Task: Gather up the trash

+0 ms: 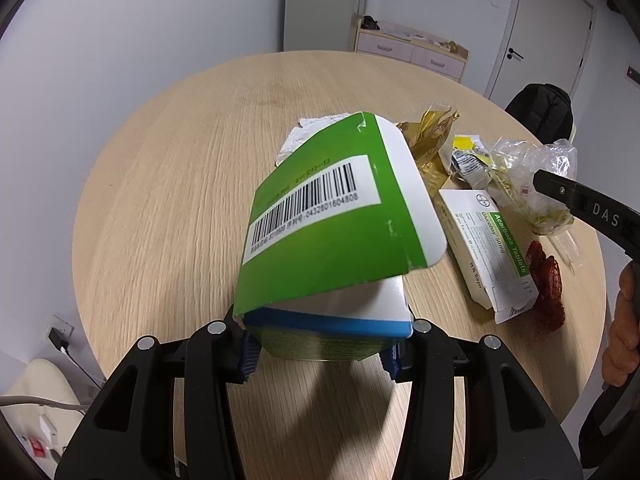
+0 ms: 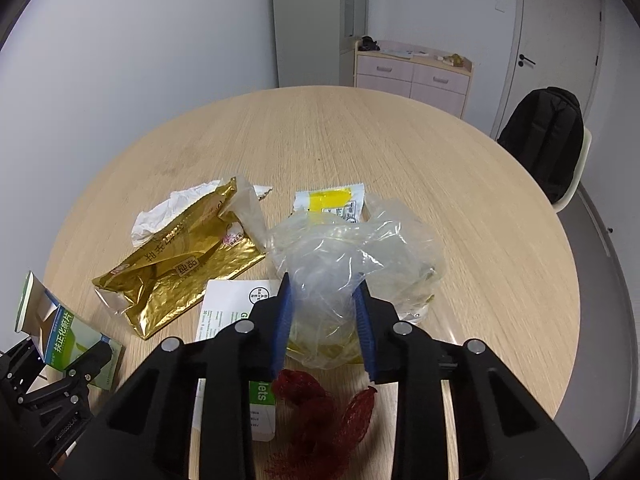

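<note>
1. Gripping a green box (image 1: 320, 216) by its lower end, the left gripper (image 1: 320, 354) has its jaws clamped on the carton's sides, so the box stands off the table (image 1: 160, 200) with its open flap tipped forward; that looks like a hold for carrying it off as trash.
2. Reaching over the litter pile, the right gripper (image 2: 324, 320) has its jaws around a crumpled clear bag (image 2: 352, 248). No earlier view is on hand, but the blue pads (image 2: 282, 316) sit against the film on both sides, so I judge them pinched on it.
3. The bag lies on the table, partly over a white tablet box (image 2: 236, 300) and just beside a gold wrapper (image 2: 180, 268); soft film bunches, which is likely why it is taken at its bulk and not at an edge.
4. Left lying are a white tissue (image 2: 168, 208) behind the wrapper, a yellow-marked sachet (image 2: 332, 200) behind the bag, and a red net (image 2: 320, 404) under the right gripper.
5. No bin shows in either view, so where the trash goes cannot be told. Each hand seems loaded with one piece; most pieces remain.
6. Lifting the bag may drag the sachet or the tablet box along.
</note>
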A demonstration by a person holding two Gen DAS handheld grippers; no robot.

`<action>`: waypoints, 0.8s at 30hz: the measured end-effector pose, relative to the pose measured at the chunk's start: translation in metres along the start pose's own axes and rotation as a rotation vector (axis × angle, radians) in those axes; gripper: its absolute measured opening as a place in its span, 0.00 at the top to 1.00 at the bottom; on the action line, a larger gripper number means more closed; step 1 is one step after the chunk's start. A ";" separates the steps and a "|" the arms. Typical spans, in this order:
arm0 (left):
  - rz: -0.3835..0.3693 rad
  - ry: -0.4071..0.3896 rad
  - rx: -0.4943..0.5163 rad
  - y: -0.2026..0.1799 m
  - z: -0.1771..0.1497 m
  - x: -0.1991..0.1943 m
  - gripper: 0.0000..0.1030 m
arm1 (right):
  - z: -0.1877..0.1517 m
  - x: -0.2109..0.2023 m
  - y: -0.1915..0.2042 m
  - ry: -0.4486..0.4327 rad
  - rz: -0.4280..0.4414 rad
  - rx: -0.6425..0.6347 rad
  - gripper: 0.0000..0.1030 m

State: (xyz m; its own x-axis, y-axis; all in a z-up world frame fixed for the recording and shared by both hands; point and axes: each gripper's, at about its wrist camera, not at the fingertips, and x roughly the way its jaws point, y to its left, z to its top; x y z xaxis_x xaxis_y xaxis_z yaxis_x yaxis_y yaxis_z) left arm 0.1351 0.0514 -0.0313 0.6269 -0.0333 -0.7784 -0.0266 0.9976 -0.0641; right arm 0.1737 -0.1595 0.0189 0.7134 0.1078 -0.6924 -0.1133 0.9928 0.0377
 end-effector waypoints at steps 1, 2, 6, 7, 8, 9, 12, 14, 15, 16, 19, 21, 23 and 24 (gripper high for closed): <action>0.001 -0.002 -0.001 0.000 0.000 -0.002 0.55 | 0.000 -0.002 0.000 -0.003 -0.003 -0.001 0.75; 0.002 -0.004 -0.001 0.000 -0.001 -0.003 0.55 | -0.001 -0.004 0.000 -0.006 -0.002 -0.002 0.76; 0.001 -0.011 -0.004 -0.001 -0.002 -0.010 0.55 | -0.003 -0.013 0.001 -0.024 -0.010 -0.002 0.78; -0.001 -0.013 -0.003 -0.001 -0.002 -0.012 0.55 | -0.003 -0.015 0.001 -0.029 -0.015 -0.003 0.78; 0.001 -0.016 -0.002 -0.001 -0.003 -0.013 0.55 | -0.004 -0.018 0.002 -0.037 -0.022 -0.004 0.79; 0.003 -0.019 -0.002 -0.001 -0.004 -0.014 0.55 | -0.005 -0.021 0.002 -0.040 -0.024 -0.005 0.79; 0.003 -0.022 -0.007 -0.001 -0.007 -0.019 0.55 | -0.009 -0.028 0.003 -0.050 -0.029 -0.008 0.79; 0.004 -0.027 -0.008 0.000 -0.009 -0.022 0.55 | -0.012 -0.034 0.003 -0.059 -0.033 -0.009 0.80; 0.002 -0.030 -0.010 0.000 -0.010 -0.025 0.55 | -0.014 -0.038 0.004 -0.064 -0.035 -0.009 0.80; 0.001 -0.032 -0.011 0.001 -0.011 -0.026 0.55 | -0.015 -0.041 0.004 -0.068 -0.037 -0.010 0.80; 0.002 -0.043 -0.012 0.000 -0.015 -0.034 0.55 | -0.017 -0.051 0.004 -0.079 -0.041 -0.013 0.80; 0.001 -0.048 -0.011 -0.002 -0.017 -0.039 0.55 | -0.020 -0.060 0.004 -0.091 -0.046 -0.013 0.80; 0.002 -0.056 -0.008 -0.003 -0.021 -0.045 0.55 | -0.020 -0.067 0.005 -0.100 -0.045 -0.013 0.80; 0.002 -0.058 -0.007 -0.004 -0.021 -0.046 0.55 | -0.022 -0.071 0.005 -0.107 -0.048 -0.014 0.80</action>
State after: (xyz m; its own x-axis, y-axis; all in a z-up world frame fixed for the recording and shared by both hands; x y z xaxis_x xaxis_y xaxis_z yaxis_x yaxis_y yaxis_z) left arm 0.0896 0.0477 -0.0083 0.6710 -0.0278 -0.7410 -0.0327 0.9972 -0.0671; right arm 0.1073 -0.1637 0.0529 0.7877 0.0656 -0.6125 -0.0861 0.9963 -0.0040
